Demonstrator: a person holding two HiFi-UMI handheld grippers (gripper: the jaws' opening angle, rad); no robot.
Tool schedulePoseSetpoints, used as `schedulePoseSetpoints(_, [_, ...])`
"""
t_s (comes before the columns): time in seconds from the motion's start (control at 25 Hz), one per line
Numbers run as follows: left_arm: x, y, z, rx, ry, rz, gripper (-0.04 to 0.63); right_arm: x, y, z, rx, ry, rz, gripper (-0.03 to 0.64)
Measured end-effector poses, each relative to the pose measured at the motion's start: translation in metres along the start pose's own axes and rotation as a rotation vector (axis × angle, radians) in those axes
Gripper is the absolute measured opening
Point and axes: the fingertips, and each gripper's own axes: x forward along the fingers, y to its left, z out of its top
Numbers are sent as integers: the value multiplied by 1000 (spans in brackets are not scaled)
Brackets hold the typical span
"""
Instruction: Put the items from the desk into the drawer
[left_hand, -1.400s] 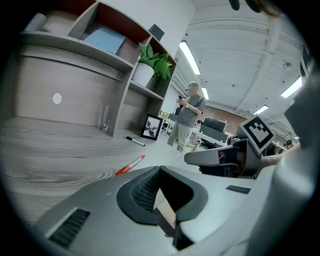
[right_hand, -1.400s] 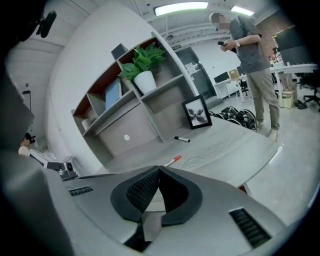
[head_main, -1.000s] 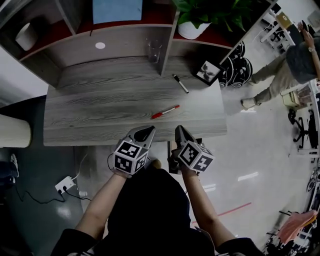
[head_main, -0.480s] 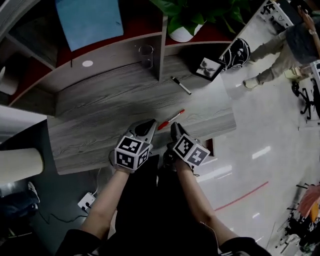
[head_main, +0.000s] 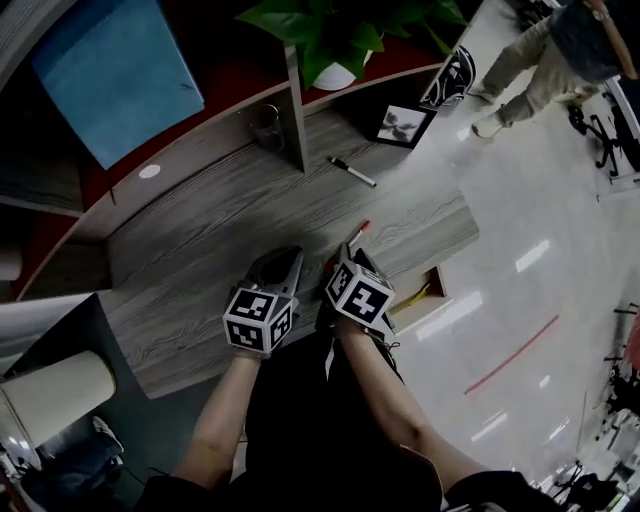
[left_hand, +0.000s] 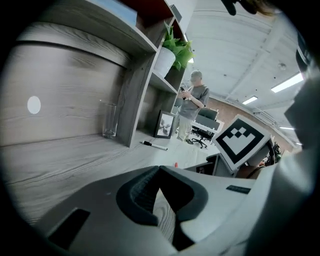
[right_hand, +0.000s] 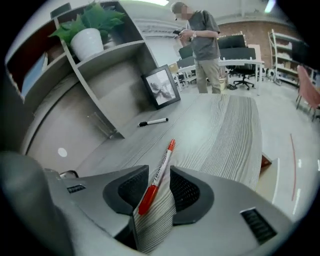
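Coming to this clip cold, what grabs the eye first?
The red pen lies on the grey desk between the jaws of the right gripper, which have just been opening and do not press it. Farther back, a black marker lies near a framed picture.

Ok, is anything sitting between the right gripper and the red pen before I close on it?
Nothing visible. The red pen lies flat on the desk, already between the jaws of the right gripper. The jaws have just been opening and are not pressing on it. The black marker lies farther back, well clear.
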Motion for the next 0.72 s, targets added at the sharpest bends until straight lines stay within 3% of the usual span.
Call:
schedulePoseSetpoints(0.36, [4,23,-5,3,29,-40,0,14,0,-4,-24,-16,-205,126])
schedulePoseSetpoints(0.56, [7,24,-8,1,37,-54,0,15,2,-3,-21,-15,-251,124])
schedulePoseSetpoints(0.64, [7,22,-9,3,41,-63,0,15,-1,-4,-12,-15,-275,44])
schedulePoseSetpoints(0.72, [7,21,-10,4,43,-69,0,15,-3,-4,-3,-14,-285,37])
